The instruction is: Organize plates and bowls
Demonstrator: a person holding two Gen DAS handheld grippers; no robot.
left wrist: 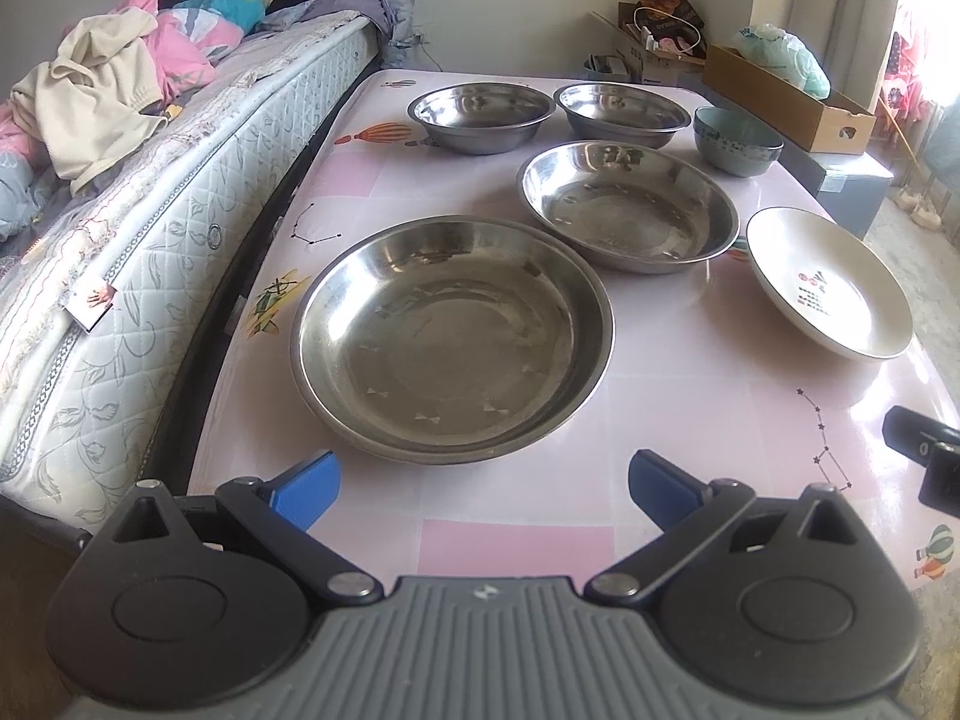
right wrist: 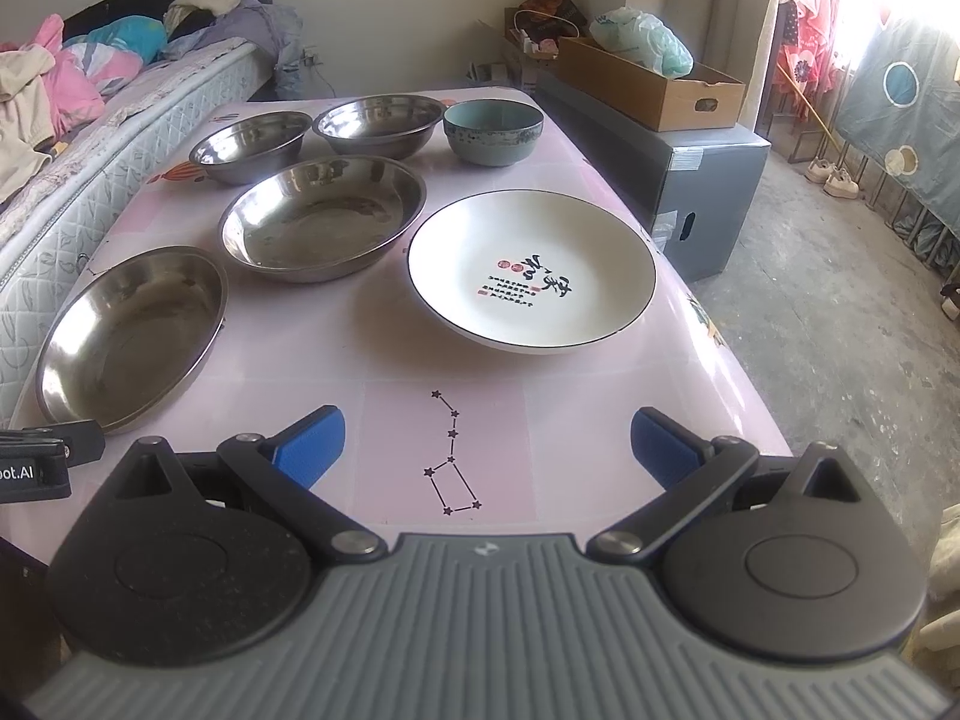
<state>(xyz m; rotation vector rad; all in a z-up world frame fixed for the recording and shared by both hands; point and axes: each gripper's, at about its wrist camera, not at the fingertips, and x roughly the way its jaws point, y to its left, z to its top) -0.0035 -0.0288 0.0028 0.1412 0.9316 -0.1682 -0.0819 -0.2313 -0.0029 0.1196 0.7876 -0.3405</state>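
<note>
1. The left hand-held gripper [left wrist: 483,489] hangs just above the near edge of the pink surface [left wrist: 510,534], its blue fingers [left wrist: 309,489] spread wide with nothing between them.
2. The right hand-held gripper [right wrist: 487,450] sits beside it over the same near edge, fingers [right wrist: 312,444] likewise wide apart and empty, framing a printed star constellation [right wrist: 451,456].
3. Directly ahead of the left hand-held gripper lies the near steel plate [left wrist: 451,336], broad and shallow, close to the bed-side edge of the surface.
4. Behind it and a little to the right rests the second steel plate [left wrist: 627,204], separate from the first, with a narrow gap between their rims.
5. At the far end two steel bowls stand side by side: the left steel bowl [left wrist: 480,115] and the right steel bowl [left wrist: 621,114], nearly touching.
6. To the right of them stands the teal ceramic bowl [right wrist: 493,131], upright, near the far right corner.
7. The white ceramic plate [right wrist: 531,270], with a dark rim and black and red calligraphy at its centre, lies ahead of the right hand-held gripper, just beside the second steel plate.
8. A bed [left wrist: 150,228] with a quilted mattress and heaped clothes runs along the left side of the surface.
9. A cardboard box [right wrist: 651,84] holding a plastic bag sits on a grey cabinet [right wrist: 702,180] beyond the right edge.
</note>
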